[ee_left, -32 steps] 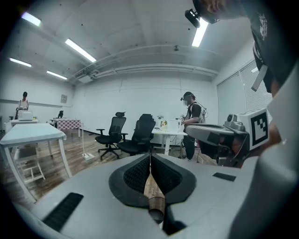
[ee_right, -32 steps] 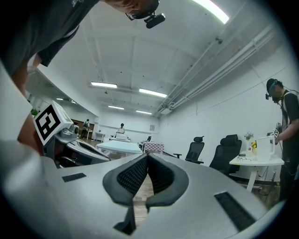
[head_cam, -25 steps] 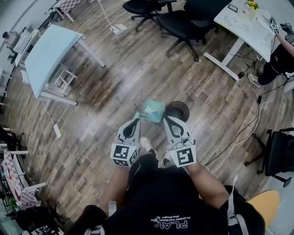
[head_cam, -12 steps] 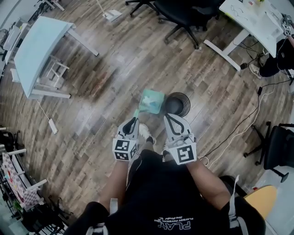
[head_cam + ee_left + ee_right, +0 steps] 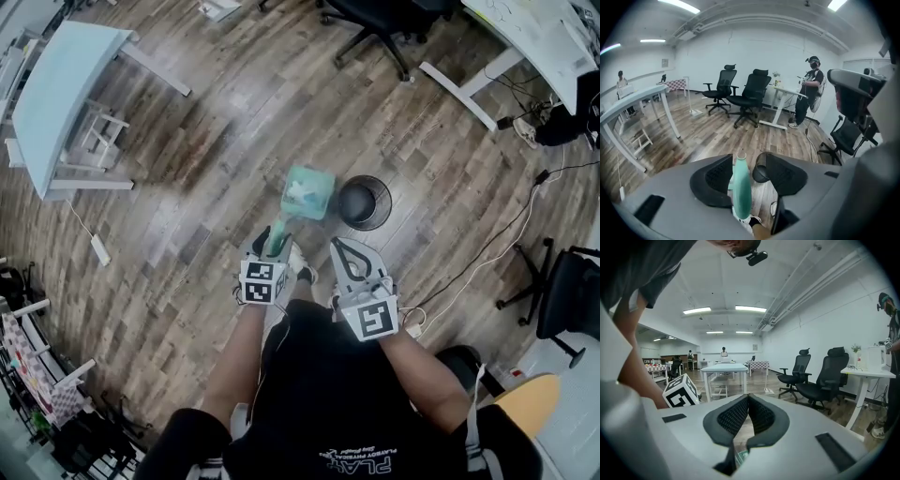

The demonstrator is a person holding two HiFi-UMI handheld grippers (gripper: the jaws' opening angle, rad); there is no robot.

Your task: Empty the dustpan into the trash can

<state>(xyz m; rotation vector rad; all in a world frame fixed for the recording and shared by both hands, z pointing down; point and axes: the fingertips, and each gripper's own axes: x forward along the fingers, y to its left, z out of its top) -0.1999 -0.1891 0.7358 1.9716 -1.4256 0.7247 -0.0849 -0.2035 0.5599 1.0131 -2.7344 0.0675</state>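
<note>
Left tongs (image 5: 272,246) were opening, letting go handle (image 5: 741,190); dustpan (image 5: 307,192) sat lower beside trash can (image 5: 364,202); right tongs (image 5: 345,248) closed, empty; task likely ending.

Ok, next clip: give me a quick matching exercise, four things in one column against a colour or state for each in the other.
Things:
1 dustpan
2 trash can
3 right gripper
4 table

Colour or state:
a black
b jaws together
c pale blue top
d teal

Pairs: 1-d, 2-a, 3-b, 4-c.
</note>
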